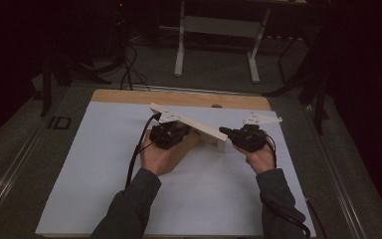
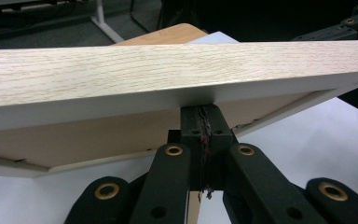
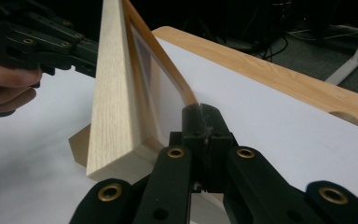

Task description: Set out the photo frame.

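Gripping tilted wooden frame, both tongs

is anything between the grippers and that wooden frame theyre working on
Nothing visible. The left gripper is shut right on the wooden frame's lower rim, and the right gripper is shut on its thin inner edge at the other end. The frame is tilted up above the white sheet.

A light wooden frame spans the upper half of the picture. The left gripper at lower centre is clamped on the frame's lower white edge. White table sheet lies at lower right.
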`<state>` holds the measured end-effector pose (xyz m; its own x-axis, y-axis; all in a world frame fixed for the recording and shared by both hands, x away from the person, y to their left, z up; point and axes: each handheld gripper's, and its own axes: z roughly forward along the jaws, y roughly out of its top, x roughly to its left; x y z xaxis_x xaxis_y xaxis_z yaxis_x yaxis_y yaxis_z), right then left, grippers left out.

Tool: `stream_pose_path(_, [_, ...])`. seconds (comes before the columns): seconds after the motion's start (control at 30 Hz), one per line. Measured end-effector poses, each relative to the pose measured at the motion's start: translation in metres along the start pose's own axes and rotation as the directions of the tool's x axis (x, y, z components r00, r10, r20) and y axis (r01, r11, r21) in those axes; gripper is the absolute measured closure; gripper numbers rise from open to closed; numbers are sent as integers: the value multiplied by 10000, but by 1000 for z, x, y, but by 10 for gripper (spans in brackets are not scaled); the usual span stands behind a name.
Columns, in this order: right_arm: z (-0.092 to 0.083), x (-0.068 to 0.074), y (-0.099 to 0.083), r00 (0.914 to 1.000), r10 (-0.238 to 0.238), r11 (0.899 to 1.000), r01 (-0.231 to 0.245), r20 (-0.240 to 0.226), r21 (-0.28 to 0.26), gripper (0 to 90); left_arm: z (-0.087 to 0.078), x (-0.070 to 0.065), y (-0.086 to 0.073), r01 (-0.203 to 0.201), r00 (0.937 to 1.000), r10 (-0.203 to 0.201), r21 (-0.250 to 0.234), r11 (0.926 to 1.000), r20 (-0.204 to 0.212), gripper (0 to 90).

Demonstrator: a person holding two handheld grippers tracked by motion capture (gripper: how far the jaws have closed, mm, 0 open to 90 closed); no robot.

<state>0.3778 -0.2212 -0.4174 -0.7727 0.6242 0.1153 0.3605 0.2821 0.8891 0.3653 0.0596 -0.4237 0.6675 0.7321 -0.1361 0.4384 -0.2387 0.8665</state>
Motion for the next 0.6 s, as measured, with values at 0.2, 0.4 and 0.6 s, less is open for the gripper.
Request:
stream_pose_path(0.2, [1,5,2,9999,-119,9999,119,-97,48,897,0,-1,0,-29,10000,29,43,10000,10,900])
stream_pose_path(0.4, [3,10,4,9994,-263,9996,265,-229,81,897,1,-3,0,-71,10000,71,46,10000,40,900])
stream_pose_path(0.6, [3,14,4,9987,-393,9991,398,-335,154,897,1,-3,1,-40,10000,40,44,10000,28,900])
